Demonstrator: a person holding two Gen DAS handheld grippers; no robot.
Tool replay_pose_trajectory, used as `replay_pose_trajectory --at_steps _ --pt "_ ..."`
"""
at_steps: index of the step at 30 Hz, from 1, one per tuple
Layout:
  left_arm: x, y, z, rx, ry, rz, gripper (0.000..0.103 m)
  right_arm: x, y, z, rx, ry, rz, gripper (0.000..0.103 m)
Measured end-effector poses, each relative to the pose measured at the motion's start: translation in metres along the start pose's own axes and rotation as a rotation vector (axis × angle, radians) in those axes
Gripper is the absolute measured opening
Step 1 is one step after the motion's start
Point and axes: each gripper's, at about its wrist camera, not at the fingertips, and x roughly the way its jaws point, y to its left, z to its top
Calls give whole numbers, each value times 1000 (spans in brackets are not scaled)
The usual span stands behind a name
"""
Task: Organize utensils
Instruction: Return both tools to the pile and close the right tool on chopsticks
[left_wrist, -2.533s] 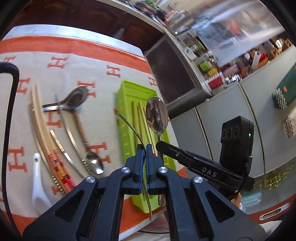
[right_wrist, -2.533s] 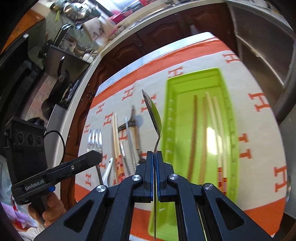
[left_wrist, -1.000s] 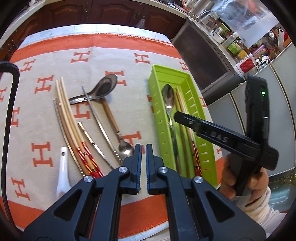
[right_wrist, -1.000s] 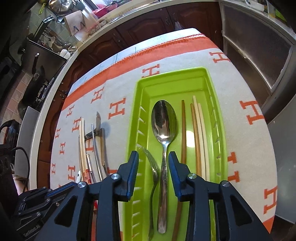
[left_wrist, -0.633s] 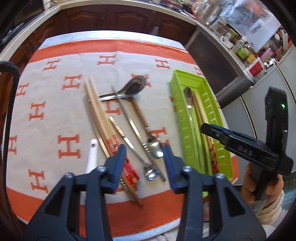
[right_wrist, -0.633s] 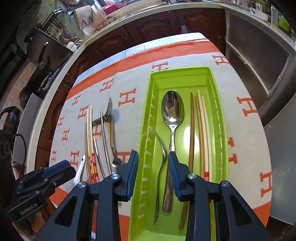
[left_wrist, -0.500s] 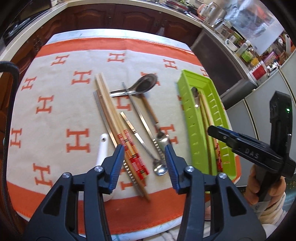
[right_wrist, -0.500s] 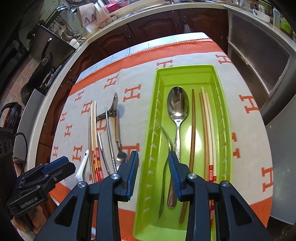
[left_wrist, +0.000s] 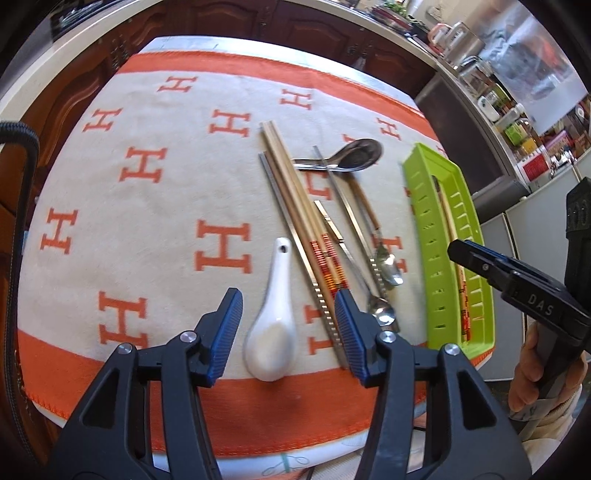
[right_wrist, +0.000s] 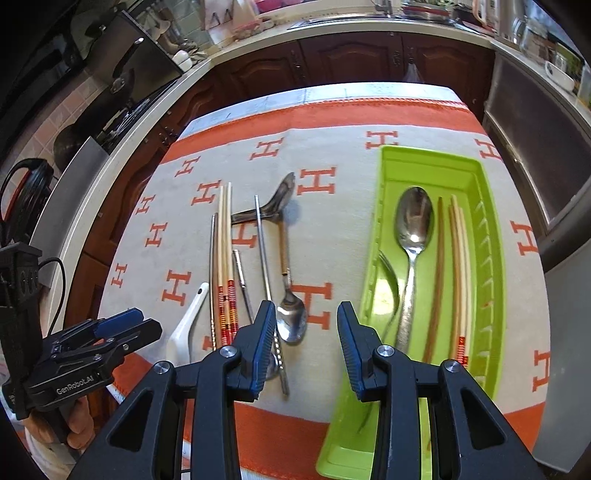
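A green tray lies on the right of the cloth and holds a big steel spoon, a fork and several chopsticks. It also shows in the left wrist view. Left of it lie loose utensils: a white ceramic spoon, wooden chopsticks with red bands, steel chopsticks, small spoons and a dark ladle-like spoon. My left gripper is open just above the white spoon. My right gripper is open and empty, above the cloth at the tray's left edge.
The table has an orange-bordered cloth with H marks. Dark wooden cabinets and a counter stand behind it. A steel appliance stands to the right of the table.
Both grippers let go of the spoon and fork, which now lie in the tray. The left gripper opened wide and moved left over the white spoon. The right gripper drew back a little.
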Motion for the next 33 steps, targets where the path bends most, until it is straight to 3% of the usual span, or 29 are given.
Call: replay_pose_trajectory --at_steps 10,15,23,33 --pt "13 33 8 -67 3 -12 49 42 48 22 -128 47 56 34" --pt "19 45 15 -89 1 -11 49 71 67 40 -174 70 77 30" --pt "30 56 25 -107 9 -23 49 122 88 64 -237 109 82 14" --pt "44 61 27 -114 32 -38 49 148 98 69 -294 123 47 8"
